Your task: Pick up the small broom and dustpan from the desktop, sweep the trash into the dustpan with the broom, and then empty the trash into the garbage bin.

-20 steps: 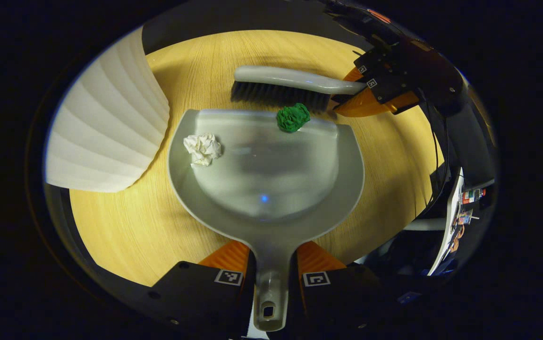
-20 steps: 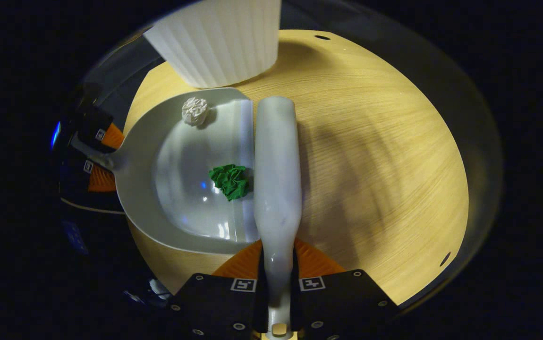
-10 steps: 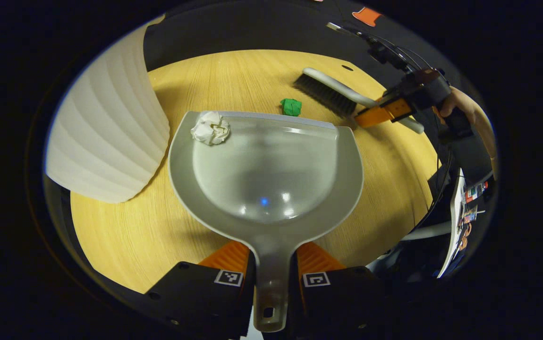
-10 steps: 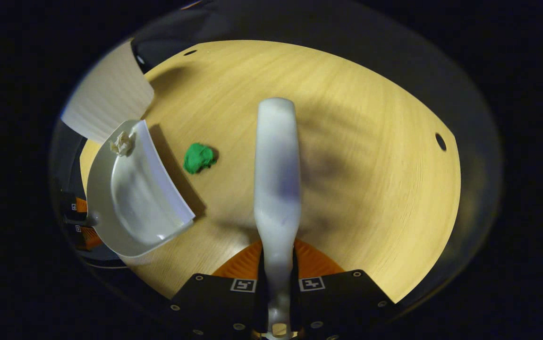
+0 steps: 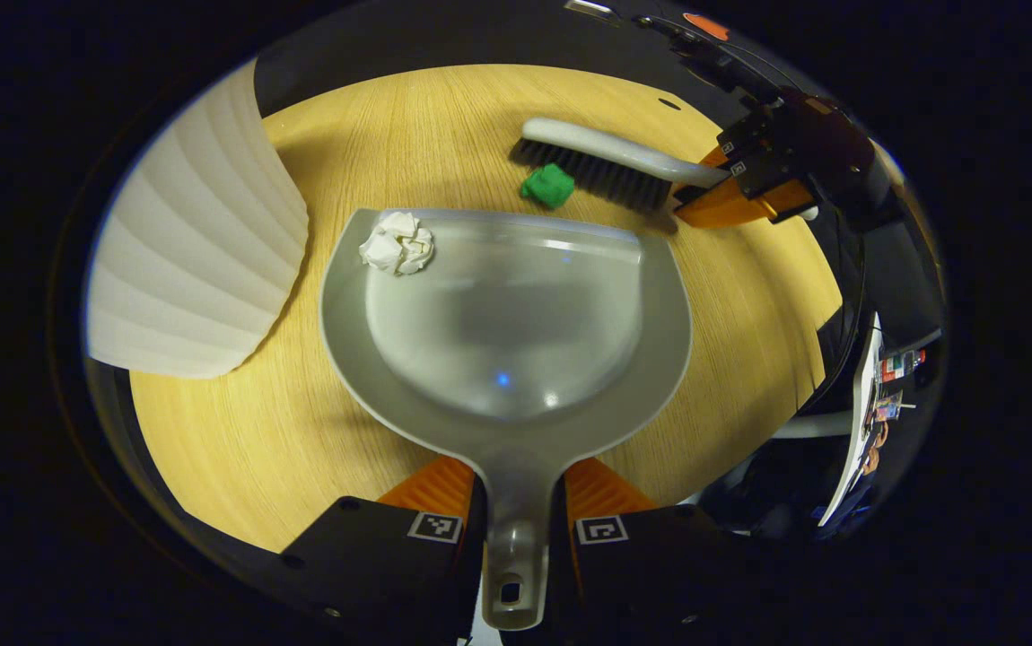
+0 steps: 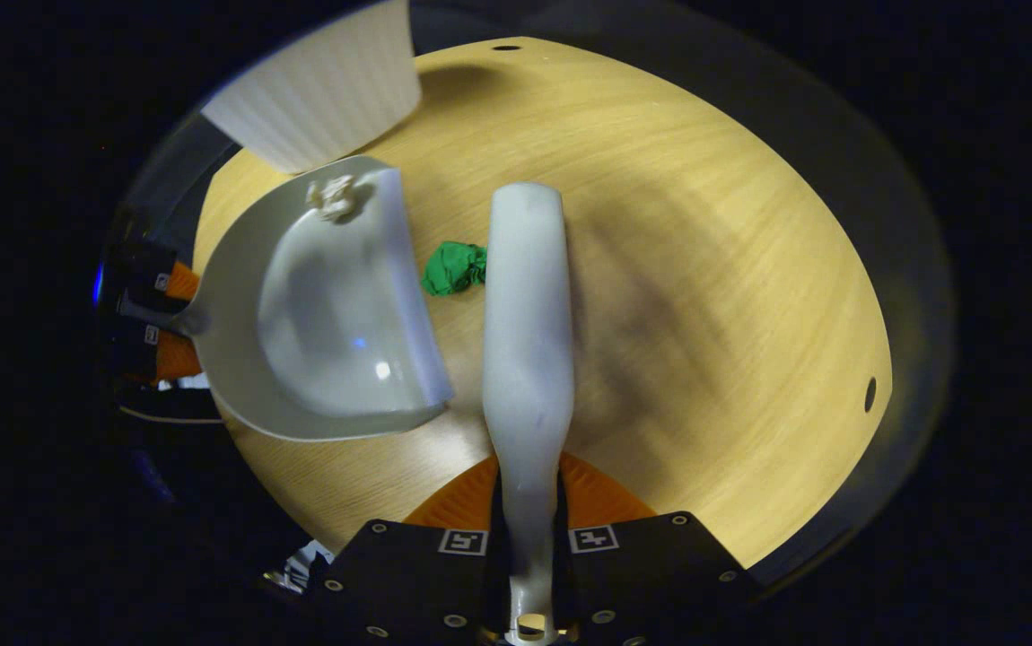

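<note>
My left gripper (image 5: 516, 511) is shut on the handle of the grey dustpan (image 5: 507, 332), which lies flat on the wooden desktop (image 5: 238, 440). A crumpled white paper ball (image 5: 397, 242) sits inside the pan near its front lip at the left. A green paper ball (image 5: 547, 186) lies on the wood just beyond the lip, touching the bristles of the small broom (image 5: 606, 161). My right gripper (image 6: 529, 538) is shut on the broom's handle (image 6: 525, 359); the green ball (image 6: 453, 267) rests between broom and dustpan (image 6: 327, 314).
A white ribbed garbage bin (image 5: 193, 242) stands left of the dustpan, close to its rim, and appears at the far left as the bin (image 6: 327, 90) in the right gripper view. Small holes (image 6: 870, 393) mark the desktop near its edges.
The green ball, on the pan's lip a second ago, went out onto the wood as the broom swung away. Now the broom has come back against the ball, near the lip.
</note>
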A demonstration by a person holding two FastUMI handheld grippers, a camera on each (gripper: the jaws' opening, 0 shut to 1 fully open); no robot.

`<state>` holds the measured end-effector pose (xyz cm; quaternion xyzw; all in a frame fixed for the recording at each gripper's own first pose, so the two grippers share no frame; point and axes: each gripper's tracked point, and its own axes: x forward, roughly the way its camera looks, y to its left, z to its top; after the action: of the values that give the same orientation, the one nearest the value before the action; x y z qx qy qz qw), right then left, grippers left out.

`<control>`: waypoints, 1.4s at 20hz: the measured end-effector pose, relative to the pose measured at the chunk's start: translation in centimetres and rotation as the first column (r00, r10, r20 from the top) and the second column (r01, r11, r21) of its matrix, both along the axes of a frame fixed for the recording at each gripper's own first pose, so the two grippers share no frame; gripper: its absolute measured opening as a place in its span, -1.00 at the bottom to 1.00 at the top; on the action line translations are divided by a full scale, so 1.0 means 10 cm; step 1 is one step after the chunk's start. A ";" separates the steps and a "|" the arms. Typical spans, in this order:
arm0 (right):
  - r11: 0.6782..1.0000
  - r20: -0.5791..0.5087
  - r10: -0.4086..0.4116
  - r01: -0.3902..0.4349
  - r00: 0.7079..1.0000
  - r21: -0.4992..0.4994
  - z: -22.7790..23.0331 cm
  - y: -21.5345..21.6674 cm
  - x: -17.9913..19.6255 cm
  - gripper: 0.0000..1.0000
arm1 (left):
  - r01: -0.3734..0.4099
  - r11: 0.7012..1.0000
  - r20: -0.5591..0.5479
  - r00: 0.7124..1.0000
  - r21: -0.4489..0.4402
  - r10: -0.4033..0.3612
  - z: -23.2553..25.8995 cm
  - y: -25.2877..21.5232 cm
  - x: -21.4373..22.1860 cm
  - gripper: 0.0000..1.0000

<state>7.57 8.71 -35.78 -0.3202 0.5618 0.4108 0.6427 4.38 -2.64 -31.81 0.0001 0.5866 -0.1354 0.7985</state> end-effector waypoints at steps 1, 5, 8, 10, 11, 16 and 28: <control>0.999 -0.018 0.038 -0.038 0.999 0.007 0.03 0.04 -0.09 -0.64 | -0.005 1.000 -0.002 1.000 -0.004 0.005 0.01 -0.01 -0.01 -0.36; 0.988 -0.113 0.152 -0.149 0.982 0.038 -0.03 0.21 -0.25 -0.64 | -0.007 1.000 0.015 1.000 -0.010 0.007 0.00 -0.01 0.01 -0.36; 0.997 -0.083 0.021 -0.015 0.996 0.073 -0.02 0.11 -0.13 -0.64 | -0.018 1.000 0.046 0.999 -0.012 0.018 -0.02 -0.03 0.01 -0.37; 0.983 -0.061 -0.151 0.156 0.987 0.096 -0.05 0.01 0.07 -0.64 | -0.018 1.000 0.069 0.997 -0.013 0.019 -0.07 -0.05 0.03 -0.36; 0.967 -0.048 -0.237 0.240 0.970 0.087 -0.10 -0.10 0.16 -0.65 | -0.016 1.000 0.078 0.997 -0.010 0.017 -0.09 -0.04 0.03 -0.36; 0.852 0.035 -0.523 0.523 0.852 0.018 -0.24 -0.63 0.30 -0.64 | -0.018 0.999 0.067 0.997 -0.049 0.022 0.00 -0.06 0.04 -0.36; 0.772 0.004 -0.635 0.634 0.773 0.046 -0.38 -0.41 0.04 -0.64 | 0.212 0.976 0.143 0.969 -0.057 -0.202 0.84 -0.01 -0.02 -0.36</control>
<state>7.98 4.63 -39.62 -0.1024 0.6218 0.1790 0.7555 4.18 -2.75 -23.43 0.0420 0.5223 -0.2388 0.8176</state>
